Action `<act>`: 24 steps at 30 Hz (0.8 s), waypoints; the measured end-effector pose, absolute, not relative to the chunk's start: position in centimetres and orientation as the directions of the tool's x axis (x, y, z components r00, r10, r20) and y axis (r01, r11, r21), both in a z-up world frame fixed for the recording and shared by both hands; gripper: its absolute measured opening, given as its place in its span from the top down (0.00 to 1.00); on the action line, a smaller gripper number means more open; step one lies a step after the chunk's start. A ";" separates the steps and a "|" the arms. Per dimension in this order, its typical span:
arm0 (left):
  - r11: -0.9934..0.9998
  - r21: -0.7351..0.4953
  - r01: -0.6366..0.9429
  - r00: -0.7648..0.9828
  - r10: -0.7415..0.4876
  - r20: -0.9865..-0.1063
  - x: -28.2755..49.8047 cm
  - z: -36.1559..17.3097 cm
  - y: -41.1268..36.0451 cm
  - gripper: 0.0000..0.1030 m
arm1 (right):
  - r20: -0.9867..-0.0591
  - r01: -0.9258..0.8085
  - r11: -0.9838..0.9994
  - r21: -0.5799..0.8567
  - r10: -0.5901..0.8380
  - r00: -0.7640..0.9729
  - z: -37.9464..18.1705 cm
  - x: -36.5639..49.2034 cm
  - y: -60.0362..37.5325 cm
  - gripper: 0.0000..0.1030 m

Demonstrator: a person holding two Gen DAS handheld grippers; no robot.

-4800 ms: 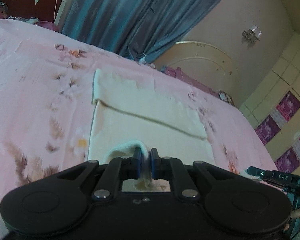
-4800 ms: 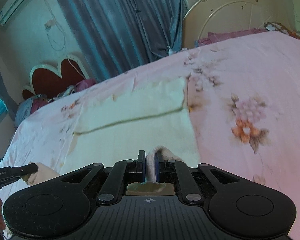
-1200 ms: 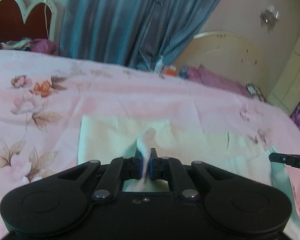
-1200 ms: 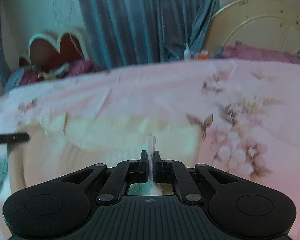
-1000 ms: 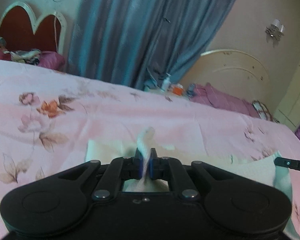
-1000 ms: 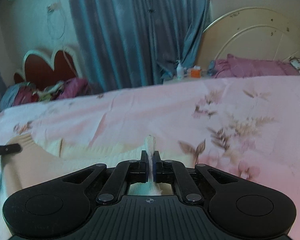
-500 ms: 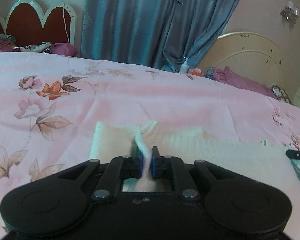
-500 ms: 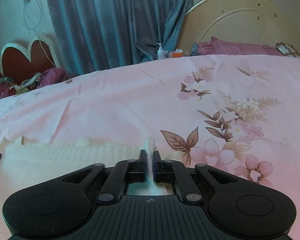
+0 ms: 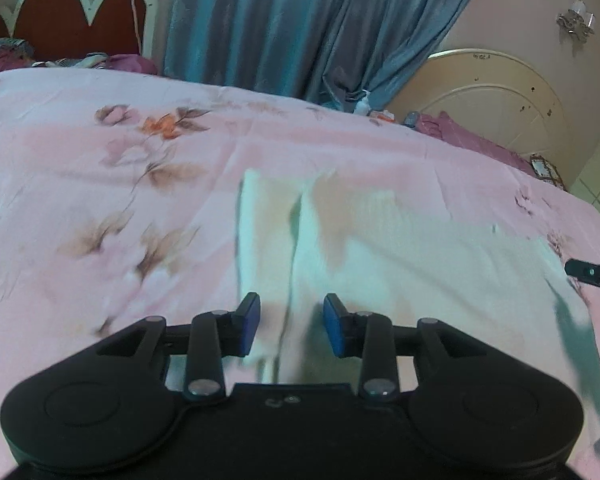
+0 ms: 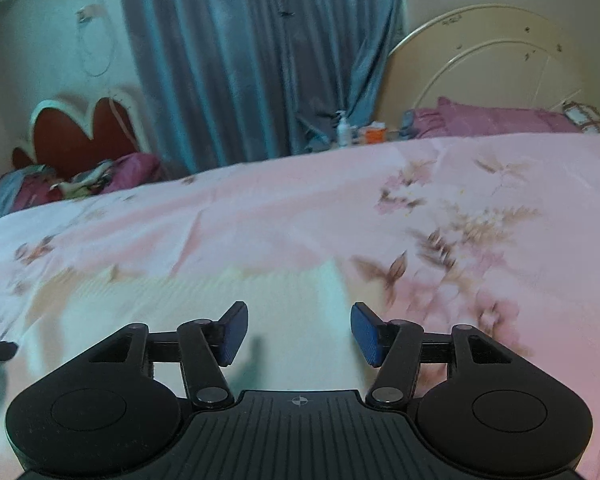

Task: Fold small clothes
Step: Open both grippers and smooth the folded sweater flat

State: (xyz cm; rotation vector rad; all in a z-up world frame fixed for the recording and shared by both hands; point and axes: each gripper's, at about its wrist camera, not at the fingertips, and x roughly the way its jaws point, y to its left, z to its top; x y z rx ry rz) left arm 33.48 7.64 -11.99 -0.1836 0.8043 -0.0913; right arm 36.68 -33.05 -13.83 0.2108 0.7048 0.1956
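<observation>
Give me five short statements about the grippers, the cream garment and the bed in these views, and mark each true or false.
1. The left gripper pinches a fold of the cream garment. False: its jaws have just been opening, and its pads stand apart from the cloth.
2. The right gripper is open. True.
3. The garment lies on a pink floral bedsheet. True.
4. The curtain behind the bed is red. False: it is blue-grey.
5. The garment hangs in the air. False: it lies on the bed.
</observation>
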 end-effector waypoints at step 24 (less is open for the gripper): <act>0.996 -0.089 -0.002 0.760 -0.056 -0.647 29.2 -9.7 5.3 0.76 | -0.654 -0.095 0.965 0.246 0.237 0.718 -14.3 32.9 -31.1 0.45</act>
